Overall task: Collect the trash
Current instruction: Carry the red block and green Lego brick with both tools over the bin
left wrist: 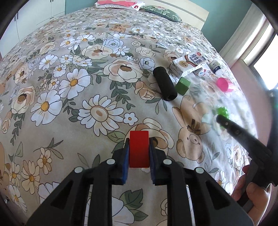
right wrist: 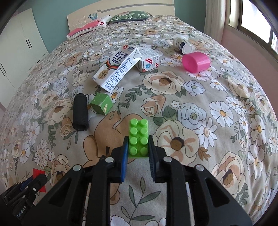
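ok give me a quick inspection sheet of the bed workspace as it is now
surface: bed with floral cover
job's things: two milk cartons, white bottle, pink cup, all lying loose
clutter: black roll, green cube
grippers: left tool shut on red block; right tool shut on green brick
cables: nothing seen
surroundings: pillows, wardrobe, window

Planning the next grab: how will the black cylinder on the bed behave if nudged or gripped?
The black cylinder lies on its side on the soft quilt, so a nudge would likely roll it, though the bedding may damp that. Its matte, textured surface suggests decent grip. It looks like foam or rubber, probably light and a bit squashy.
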A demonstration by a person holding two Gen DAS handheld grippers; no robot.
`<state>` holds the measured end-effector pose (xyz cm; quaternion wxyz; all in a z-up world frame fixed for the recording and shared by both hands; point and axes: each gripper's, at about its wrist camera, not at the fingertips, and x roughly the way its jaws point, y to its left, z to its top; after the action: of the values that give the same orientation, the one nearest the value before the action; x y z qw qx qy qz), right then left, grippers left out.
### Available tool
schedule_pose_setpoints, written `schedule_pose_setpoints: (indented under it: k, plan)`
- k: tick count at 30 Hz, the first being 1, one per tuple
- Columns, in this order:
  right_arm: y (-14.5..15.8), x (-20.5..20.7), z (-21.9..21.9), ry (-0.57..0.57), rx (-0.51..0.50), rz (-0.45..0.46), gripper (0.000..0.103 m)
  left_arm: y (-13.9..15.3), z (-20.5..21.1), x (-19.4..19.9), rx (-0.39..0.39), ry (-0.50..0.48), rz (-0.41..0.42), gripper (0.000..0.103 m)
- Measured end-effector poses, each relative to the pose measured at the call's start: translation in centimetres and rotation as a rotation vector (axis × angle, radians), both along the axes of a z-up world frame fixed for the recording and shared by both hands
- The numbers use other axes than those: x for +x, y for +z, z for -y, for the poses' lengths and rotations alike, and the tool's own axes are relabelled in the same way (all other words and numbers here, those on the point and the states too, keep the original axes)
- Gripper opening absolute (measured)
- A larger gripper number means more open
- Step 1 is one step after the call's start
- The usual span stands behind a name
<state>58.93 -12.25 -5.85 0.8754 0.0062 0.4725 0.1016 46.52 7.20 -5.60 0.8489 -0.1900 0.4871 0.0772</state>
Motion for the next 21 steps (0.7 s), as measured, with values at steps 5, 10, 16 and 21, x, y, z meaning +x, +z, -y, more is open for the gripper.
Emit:
schedule_pose_setpoints:
  k: [5, 10, 16, 21]
  plan:
    - [5.1, -2.6, 0.6, 0.010, -0.003, 0.060, 0.023, 4.2, -0.4, -2.1, 0.040, -0.023, 0.066, 0.022]
    - [11.2, -6.1, 0.9, 0.026, -0.006, 0.140, 0.023, 9.9, -1.0, -5.1, 0.073, -0.041, 0.158, 0.022]
    - [18.6, -11.6, 1.1, 0.056, 0.006, 0.238, 0.023, 17.2, -1.2, -9.4, 0.136, -0.066, 0.269, 0.022]
    - [24.3, -17.1, 1.3, 0.092, 0.024, 0.316, 0.023, 22.6, -1.5, -13.8, 0.190, -0.086, 0.356, 0.022]
